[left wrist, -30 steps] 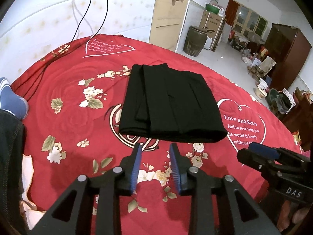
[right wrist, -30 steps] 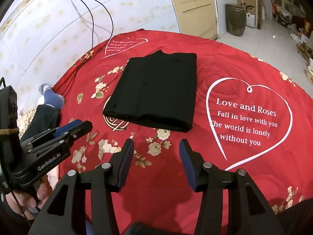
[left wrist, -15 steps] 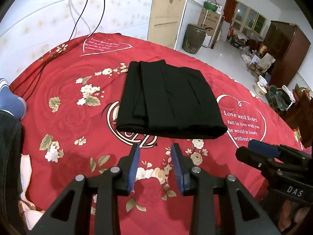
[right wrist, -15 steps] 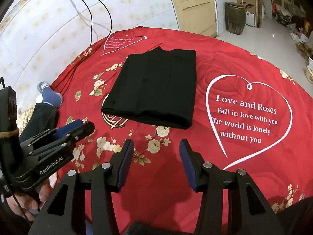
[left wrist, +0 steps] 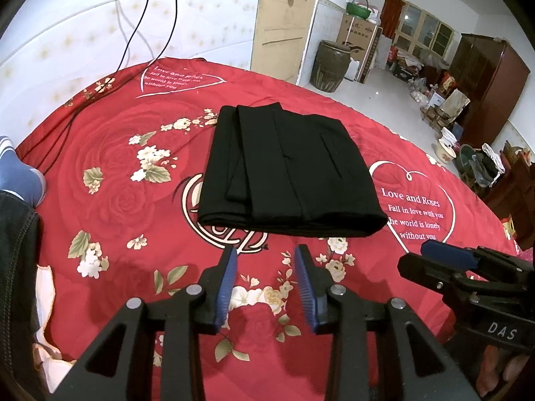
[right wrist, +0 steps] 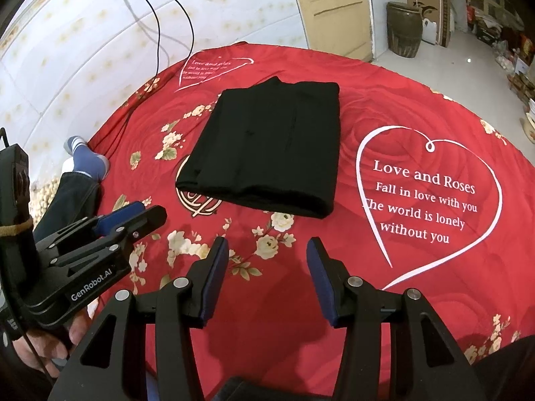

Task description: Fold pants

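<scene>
Left wrist view: black pants [left wrist: 287, 173] folded into a compact rectangle at mid red floral bedspread [left wrist: 110, 180], folding apparently complete; left gripper [left wrist: 265, 284] empty, jaws opening, right gripper [right wrist: 267, 275] empty, moderately parted, both short of the garment.

Pale patterned wall [left wrist: 83, 33] behind; white tiled floor [left wrist: 378, 100] with a dark earthen jar [left wrist: 331, 67], cardboard boxes [left wrist: 357, 36] and brown wooden wardrobe [left wrist: 488, 83]
</scene>
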Tool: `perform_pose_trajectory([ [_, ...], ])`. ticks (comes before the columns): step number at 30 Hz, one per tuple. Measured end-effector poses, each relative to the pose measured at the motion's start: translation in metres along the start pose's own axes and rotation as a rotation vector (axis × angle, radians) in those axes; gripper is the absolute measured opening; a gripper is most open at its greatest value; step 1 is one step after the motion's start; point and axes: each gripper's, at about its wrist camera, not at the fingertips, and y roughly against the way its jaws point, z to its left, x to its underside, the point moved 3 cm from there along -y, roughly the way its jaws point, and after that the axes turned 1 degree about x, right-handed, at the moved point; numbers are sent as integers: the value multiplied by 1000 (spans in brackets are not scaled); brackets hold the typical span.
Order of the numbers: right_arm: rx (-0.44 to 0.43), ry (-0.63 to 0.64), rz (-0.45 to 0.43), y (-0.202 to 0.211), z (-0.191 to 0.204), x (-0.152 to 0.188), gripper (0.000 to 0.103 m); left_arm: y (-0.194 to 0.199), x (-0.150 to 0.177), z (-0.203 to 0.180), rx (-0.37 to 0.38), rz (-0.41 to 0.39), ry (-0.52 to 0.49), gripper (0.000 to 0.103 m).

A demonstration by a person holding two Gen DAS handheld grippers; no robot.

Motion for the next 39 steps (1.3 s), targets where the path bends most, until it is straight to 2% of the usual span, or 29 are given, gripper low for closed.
perform_pose_trajectory([
  [6, -1, 0, 6, 0, 1, 1, 49, 1, -1, 0, -2, -3, 1, 39],
  [14, -4, 2, 13, -1, 3, 1, 49, 2, -3, 0, 2, -9, -2, 47],
  [39, 0, 10, 9, 1, 4, -1, 49, 1, -2, 0, 9, -16, -3, 47],
])
